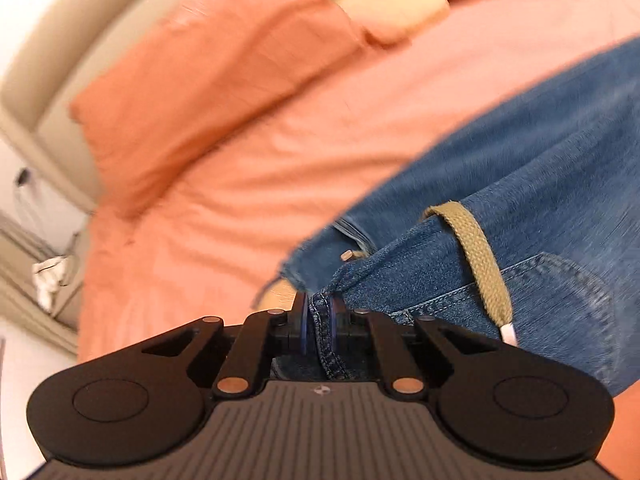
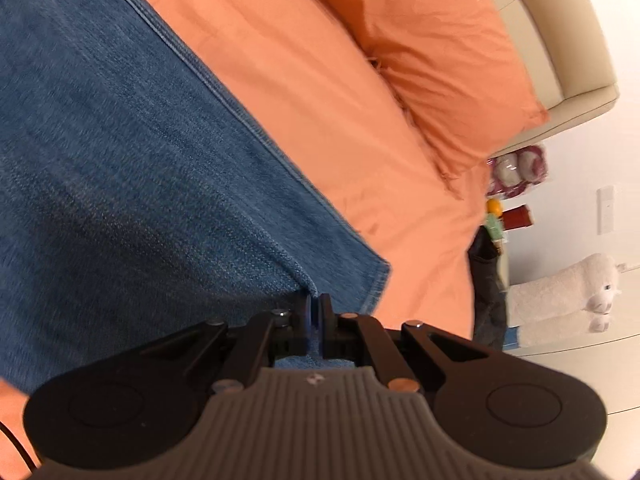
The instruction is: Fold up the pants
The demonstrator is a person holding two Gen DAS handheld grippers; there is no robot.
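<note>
On an orange bed, both grippers pinch jeans.
Left gripper clamps the waistband, right gripper a leg hem; legs run between them.

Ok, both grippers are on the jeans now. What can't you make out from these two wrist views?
- Left wrist: jeans cut off by the right edge; motion blur smears the far denim.
- Left wrist: drawstring runs over the waistband; its other end is hidden.
- Left gripper: fabric below the pads is hidden by the gripper body.
- Right wrist: right gripper hides the denim it pinches; the jeans run off the left edge.
</note>
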